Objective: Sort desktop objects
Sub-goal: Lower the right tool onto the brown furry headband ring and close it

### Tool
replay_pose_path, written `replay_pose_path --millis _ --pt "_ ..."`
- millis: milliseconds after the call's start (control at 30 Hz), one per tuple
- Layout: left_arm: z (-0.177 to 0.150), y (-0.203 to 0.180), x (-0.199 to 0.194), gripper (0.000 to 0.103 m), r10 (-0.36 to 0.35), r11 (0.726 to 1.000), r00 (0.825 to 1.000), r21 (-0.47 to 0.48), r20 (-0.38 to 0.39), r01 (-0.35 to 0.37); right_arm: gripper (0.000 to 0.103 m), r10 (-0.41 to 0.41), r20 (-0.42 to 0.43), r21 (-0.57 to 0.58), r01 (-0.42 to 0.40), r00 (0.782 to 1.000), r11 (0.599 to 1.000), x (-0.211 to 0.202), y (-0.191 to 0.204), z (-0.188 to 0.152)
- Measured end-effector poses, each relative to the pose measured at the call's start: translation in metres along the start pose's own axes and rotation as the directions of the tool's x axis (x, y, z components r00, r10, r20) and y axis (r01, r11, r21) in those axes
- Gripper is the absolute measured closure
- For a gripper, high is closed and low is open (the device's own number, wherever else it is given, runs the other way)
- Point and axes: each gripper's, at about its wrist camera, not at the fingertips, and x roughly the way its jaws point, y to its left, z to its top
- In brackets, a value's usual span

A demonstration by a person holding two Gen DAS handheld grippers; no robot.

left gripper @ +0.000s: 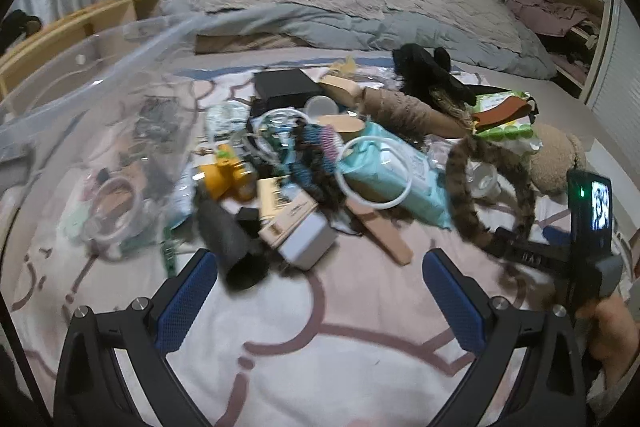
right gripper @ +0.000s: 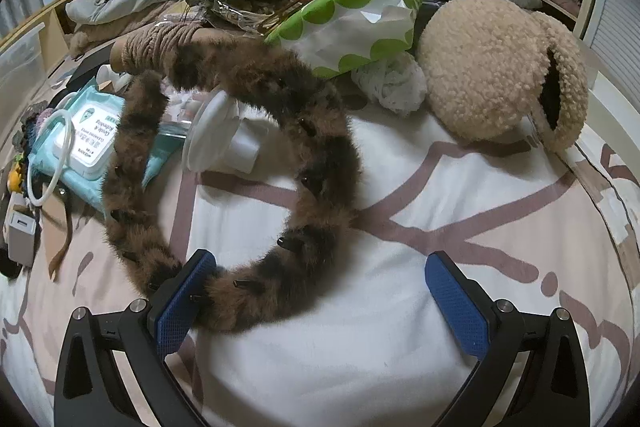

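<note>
1. The left gripper point(left gripper: 320, 291) hovered with its blue-padded jaws spread wide and empty above the patterned bedspread point(left gripper: 320, 367), just near of the clutter pile.
2. The right gripper point(right gripper: 320, 291) also stood wide; a furry brown headband point(right gripper: 320, 155) lay against its left finger point(right gripper: 182, 303), though a firm grasp could not be confirmed.
3. The headband arched up toward a green-dotted tissue pack point(right gripper: 360, 15).
4. A beige fleecy earmuff point(right gripper: 492, 75) lay to the right on the bed.
5. A pale blue wet-wipes pack point(right gripper: 86, 143), with a white ring point(right gripper: 52, 159) over it, sat at the left.
6. In the left view, a clear plastic bin point(left gripper: 80, 87) stood far left, and a yellow tape roll point(left gripper: 224, 175) lay within the pile.
</note>
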Motion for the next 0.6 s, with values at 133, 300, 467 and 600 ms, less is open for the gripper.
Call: replay_pose_path --millis 133,300,467,600 --pt "0.007 -0.012 0.024 0.000 -0.106 0.994 0.991 -0.027 -0.088 0.104 0.000 -0.004 0.001 0.009 0.004 1.000 1.000 -0.005 0.000 -0.006" --pt "-0.002 -0.028 0.054 0.002 -0.236 0.968 0.957 -0.123 -0.170 0.217 0.000 -0.003 0.008 0.023 0.003 1.000 1.000 -0.009 -0.001 -0.011" --pt "-0.005 -0.034 0.071 0.002 -0.235 0.967 0.955 -0.140 -0.182 0.212 0.000 0.038 0.003 0.048 -0.038 0.999 0.998 -0.013 -0.006 -0.012" --pt "-0.006 -0.037 0.080 0.009 -0.197 0.976 0.965 -0.132 -0.173 0.176 0.000 0.147 0.014 0.078 -0.147 0.989 0.986 -0.025 -0.012 -0.014"
